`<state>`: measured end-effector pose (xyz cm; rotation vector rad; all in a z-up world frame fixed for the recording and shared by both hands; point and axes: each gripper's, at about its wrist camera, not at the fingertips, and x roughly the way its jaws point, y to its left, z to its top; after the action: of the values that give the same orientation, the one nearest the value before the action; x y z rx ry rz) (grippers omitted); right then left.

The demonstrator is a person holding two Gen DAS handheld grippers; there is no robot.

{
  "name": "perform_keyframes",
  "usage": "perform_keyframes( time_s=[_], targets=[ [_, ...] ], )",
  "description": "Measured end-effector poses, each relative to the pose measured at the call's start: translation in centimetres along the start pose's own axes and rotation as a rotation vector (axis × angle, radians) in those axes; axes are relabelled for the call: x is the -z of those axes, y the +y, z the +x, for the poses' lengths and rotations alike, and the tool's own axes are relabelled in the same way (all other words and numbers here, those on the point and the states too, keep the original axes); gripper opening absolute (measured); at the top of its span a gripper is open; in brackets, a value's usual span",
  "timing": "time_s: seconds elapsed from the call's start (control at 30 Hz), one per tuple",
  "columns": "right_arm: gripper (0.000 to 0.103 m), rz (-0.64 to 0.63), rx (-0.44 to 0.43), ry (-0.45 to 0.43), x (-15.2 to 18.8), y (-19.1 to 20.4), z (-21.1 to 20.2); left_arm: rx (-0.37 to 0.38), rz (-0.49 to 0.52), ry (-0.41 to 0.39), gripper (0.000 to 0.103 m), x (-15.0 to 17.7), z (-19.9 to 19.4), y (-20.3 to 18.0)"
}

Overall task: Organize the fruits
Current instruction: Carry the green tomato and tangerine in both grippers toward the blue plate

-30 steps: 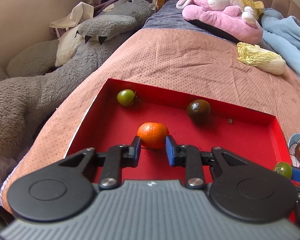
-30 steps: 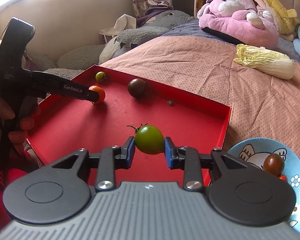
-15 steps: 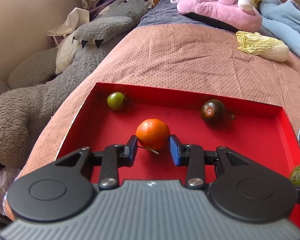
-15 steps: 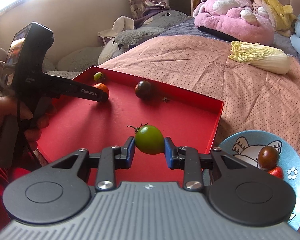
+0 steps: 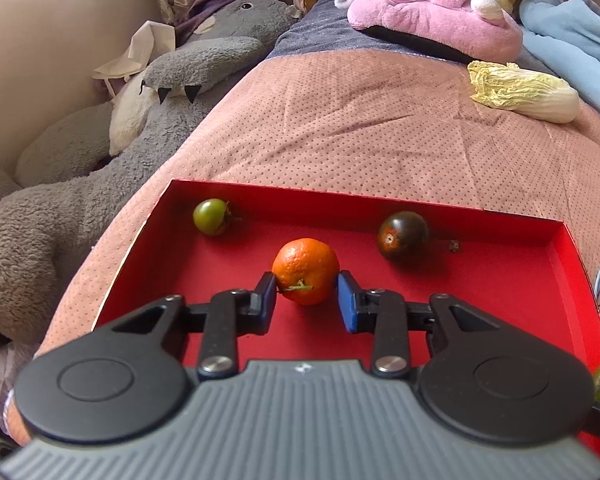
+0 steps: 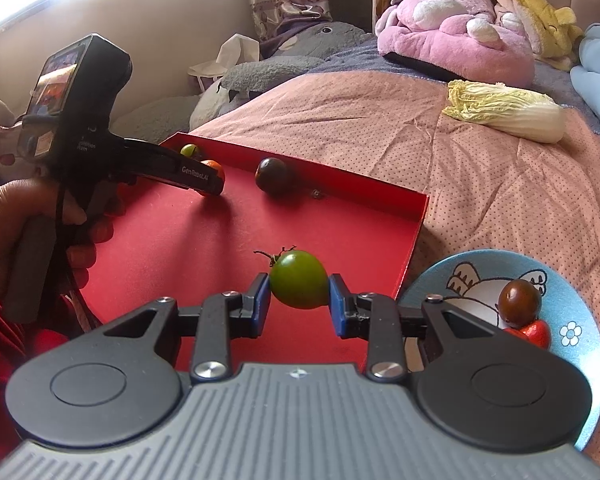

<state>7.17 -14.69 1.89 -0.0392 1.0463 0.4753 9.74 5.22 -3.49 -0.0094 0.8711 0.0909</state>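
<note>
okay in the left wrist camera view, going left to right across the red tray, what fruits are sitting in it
Small round green tomato by the tray's far left corner → orange tangerine with a bit of stem, between the left gripper's closing blue pads → dark purple-brown tomato near the far wall of the red cardboard tray.
</note>
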Motion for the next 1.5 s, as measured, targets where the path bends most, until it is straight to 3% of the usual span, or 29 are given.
perform_keyframes(
  time_s=[0.6, 1.5],
  targets=[
    [0.036, -0.017, -0.011, -0.046, 0.2, 0.1, -3.1, 0.023, -0.006, -0.049, 0.036, 0.6, -3.2, -1.5],
    [0.036, -0.013, -0.021, -0.062, 0.3, 0.4, -4.1, 0.037, 0.009, -0.063, 0.036, 0.7, -3.8, -2.2]
  ],
)
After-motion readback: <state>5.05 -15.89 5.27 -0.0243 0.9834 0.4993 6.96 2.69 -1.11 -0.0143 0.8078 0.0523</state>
